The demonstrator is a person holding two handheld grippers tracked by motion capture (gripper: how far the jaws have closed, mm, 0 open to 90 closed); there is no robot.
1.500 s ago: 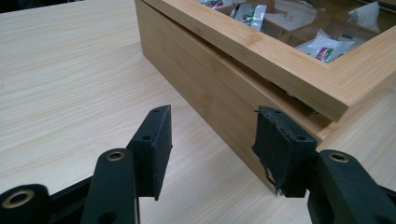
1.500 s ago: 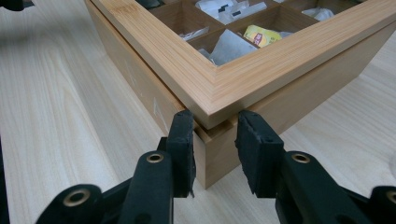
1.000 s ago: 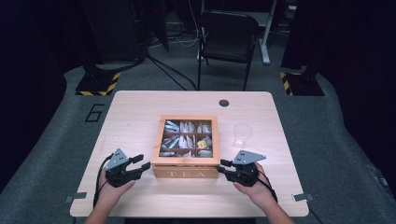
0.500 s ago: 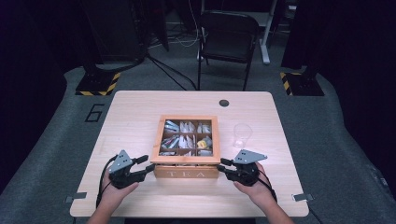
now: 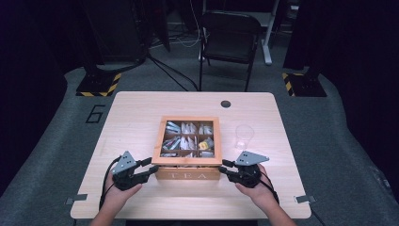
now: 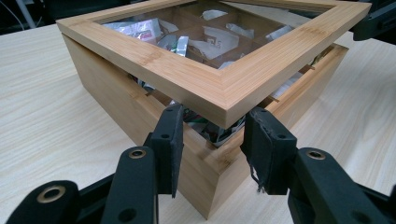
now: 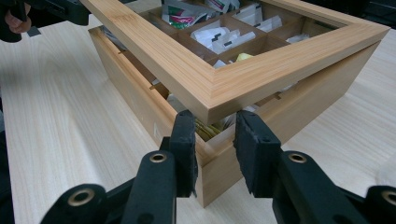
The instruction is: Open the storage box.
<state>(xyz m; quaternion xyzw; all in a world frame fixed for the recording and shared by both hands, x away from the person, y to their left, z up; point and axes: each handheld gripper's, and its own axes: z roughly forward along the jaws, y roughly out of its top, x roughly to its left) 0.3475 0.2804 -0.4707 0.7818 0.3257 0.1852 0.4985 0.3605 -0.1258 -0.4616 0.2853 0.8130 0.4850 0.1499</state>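
A: What are the claws doing at the near edge of the desk (image 5: 141, 113)?

B: The left claw (image 5: 151, 168) sits at the near left corner of the tea box (image 5: 189, 173). Its jaws have just been closing, with the corner of the raised lid (image 6: 219, 88) between them; whether the pads press it, I cannot tell. The right claw (image 5: 223, 167) sits at the near right corner, part open around that corner of the lid in the same way.

A: And the box?

B: Mid-desk, toward the near side, lid lifted off the base at the front.

A: What do the close views add?

B: The left gripper view shows the gap under the lid and tea bags (image 6: 205, 128) poking out. The high view shows a clear cup (image 5: 243, 135) right of the box and a chair (image 5: 229, 40) beyond the desk.
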